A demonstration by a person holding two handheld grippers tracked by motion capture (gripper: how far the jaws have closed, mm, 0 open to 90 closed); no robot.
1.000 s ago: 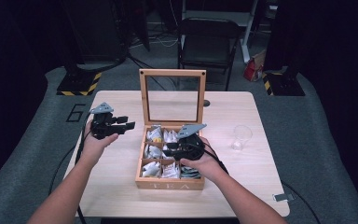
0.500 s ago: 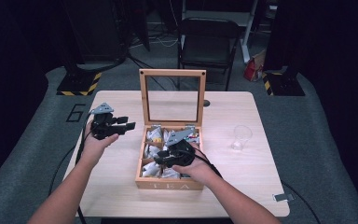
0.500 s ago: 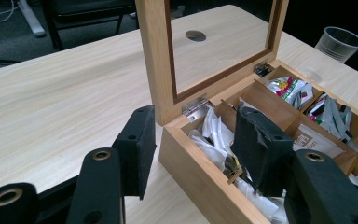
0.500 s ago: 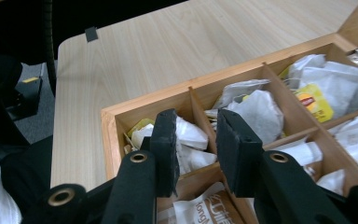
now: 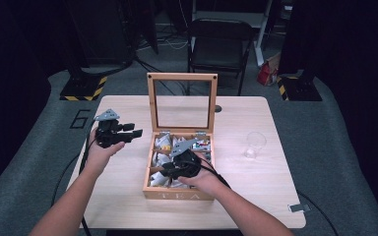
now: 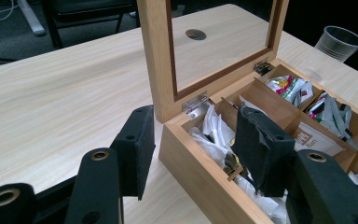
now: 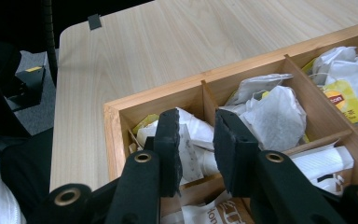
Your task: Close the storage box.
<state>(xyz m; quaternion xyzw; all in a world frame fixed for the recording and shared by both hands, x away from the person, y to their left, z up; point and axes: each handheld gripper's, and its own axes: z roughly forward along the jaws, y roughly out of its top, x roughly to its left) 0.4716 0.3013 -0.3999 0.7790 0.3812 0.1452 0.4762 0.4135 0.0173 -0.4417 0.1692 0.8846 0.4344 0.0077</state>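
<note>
Now the right tongs [image 7: 193, 140] dip into a corner compartment of the open wooden tea box [image 5: 178, 195], jaws slightly apart around a white paper tea bag [image 7: 189, 140] without clamping it. Left tongs [image 5: 126, 132] hover open above the light wooden desk [image 5: 123, 191], beside the box's glass-paned lid [image 5: 182, 104].
</note>
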